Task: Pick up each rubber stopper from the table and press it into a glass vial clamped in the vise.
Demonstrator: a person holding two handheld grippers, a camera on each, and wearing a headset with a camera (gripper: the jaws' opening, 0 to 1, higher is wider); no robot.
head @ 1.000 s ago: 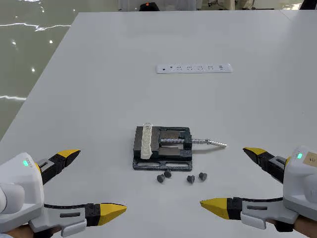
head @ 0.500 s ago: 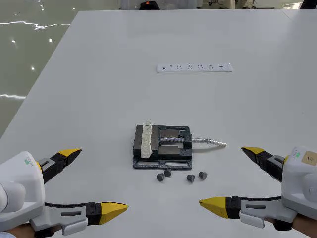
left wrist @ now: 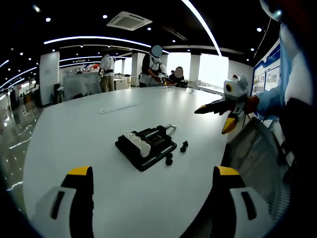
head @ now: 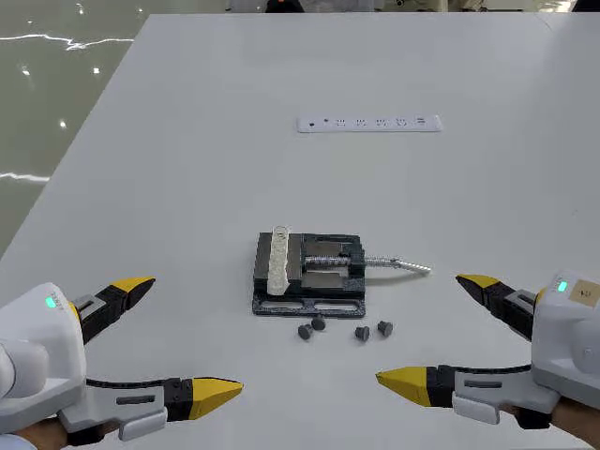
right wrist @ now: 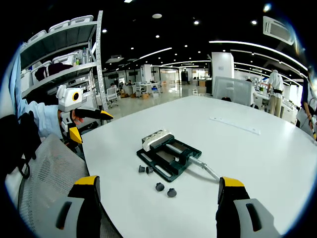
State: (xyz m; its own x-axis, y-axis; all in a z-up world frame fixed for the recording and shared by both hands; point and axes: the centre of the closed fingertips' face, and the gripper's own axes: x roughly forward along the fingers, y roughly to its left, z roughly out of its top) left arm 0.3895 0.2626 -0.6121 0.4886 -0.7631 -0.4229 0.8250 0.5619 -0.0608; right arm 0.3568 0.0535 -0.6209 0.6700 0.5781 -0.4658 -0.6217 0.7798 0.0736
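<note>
1. Change over the last second: next to none. Vise (head: 307, 277), stoppers (head: 319, 324) and both grippers in the same places as before; the slight shift of the head view put down to the camera.
2. Meaning for the task: no stopper lifted, no vial (head: 278, 258) plugged as far as can be told; work judged not yet begun.
3. Left gripper (head: 192, 333): jaws spread wide, holding nothing, low at the near left of the table (head: 234, 141).
4. Right gripper (head: 419, 328): jaws spread wide, likewise holding nothing, low at the near right.
5. Stoppers: four, dark, loose on the table just beside the vise's near edge, in two pairs. Placed between the two grippers, well apart from either set of fingertips.
6. Vials: clear glass, upright in a row, clamped at the vise's left end.
</note>
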